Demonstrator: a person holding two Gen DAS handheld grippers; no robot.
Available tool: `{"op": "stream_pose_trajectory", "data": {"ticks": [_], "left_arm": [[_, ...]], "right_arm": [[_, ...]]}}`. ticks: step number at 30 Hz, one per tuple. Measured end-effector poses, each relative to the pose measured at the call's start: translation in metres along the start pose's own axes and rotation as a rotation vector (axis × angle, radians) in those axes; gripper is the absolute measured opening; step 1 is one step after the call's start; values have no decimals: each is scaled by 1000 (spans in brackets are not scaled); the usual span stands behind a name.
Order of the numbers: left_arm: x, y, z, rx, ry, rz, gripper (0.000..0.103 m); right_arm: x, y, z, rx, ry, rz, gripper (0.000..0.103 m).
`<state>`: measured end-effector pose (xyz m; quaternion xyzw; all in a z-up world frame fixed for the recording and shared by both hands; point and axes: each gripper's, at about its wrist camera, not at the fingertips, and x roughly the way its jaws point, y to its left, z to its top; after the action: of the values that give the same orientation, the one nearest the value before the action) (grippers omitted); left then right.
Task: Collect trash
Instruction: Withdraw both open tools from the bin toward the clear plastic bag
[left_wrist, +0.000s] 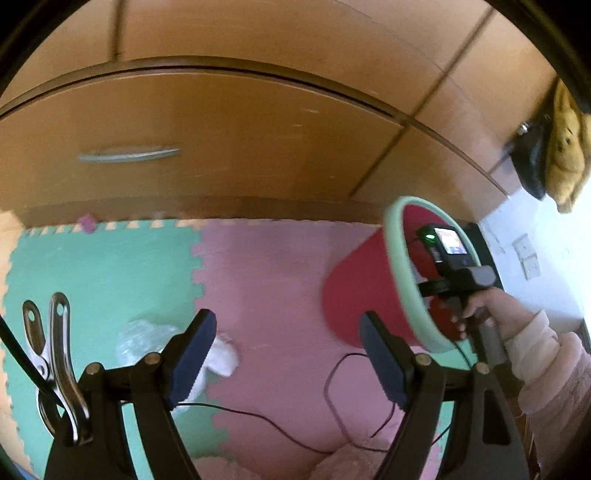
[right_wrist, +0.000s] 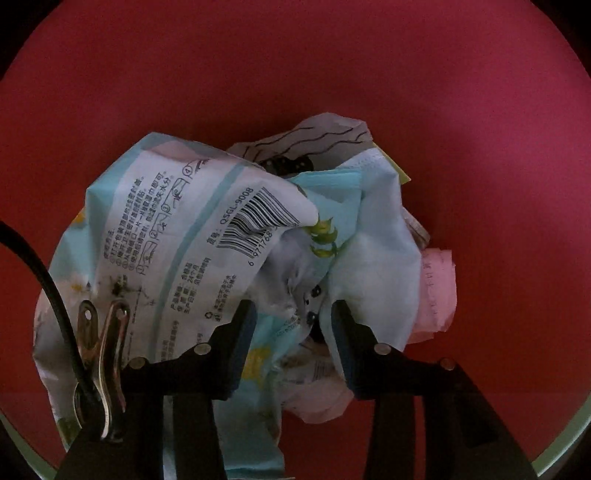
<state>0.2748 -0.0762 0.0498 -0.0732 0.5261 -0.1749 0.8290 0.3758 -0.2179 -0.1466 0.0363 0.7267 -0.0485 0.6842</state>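
Both views are fisheye, with black corners and straight lines bowed into arcs, plainly so along the wooden cabinet (left_wrist: 221, 122). The left wrist view is daylit and warm; the white wall (left_wrist: 535, 266) at the right is nearly blown out, and motion blur smears the red bin (left_wrist: 354, 291) and the foam mat (left_wrist: 103, 266). The right wrist view is dimmer, red-tinted, yet sharp: print on the crumpled wrapper (right_wrist: 192, 236) is crisp.

The red bin (left_wrist: 354, 291) blurs in the left wrist view, its far wall hidden behind the person's hand (left_wrist: 480, 314). A clear plastic scrap (left_wrist: 144, 339) on the mat is too blurred to identify, partly hidden by 1 finger (left_wrist: 192, 358). Inside the bin, the printed wrapper (right_wrist: 192, 240) covers paper beneath; its lower edge is cut off.
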Motion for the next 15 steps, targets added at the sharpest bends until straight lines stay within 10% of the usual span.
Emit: {"op": "stream_pose_trajectory", "data": {"ticks": [15], "left_arm": [[-39,112,-53,-158,9,155,83]], "right_arm": [[-100,13,-60,32,-276,-8,43]]}}
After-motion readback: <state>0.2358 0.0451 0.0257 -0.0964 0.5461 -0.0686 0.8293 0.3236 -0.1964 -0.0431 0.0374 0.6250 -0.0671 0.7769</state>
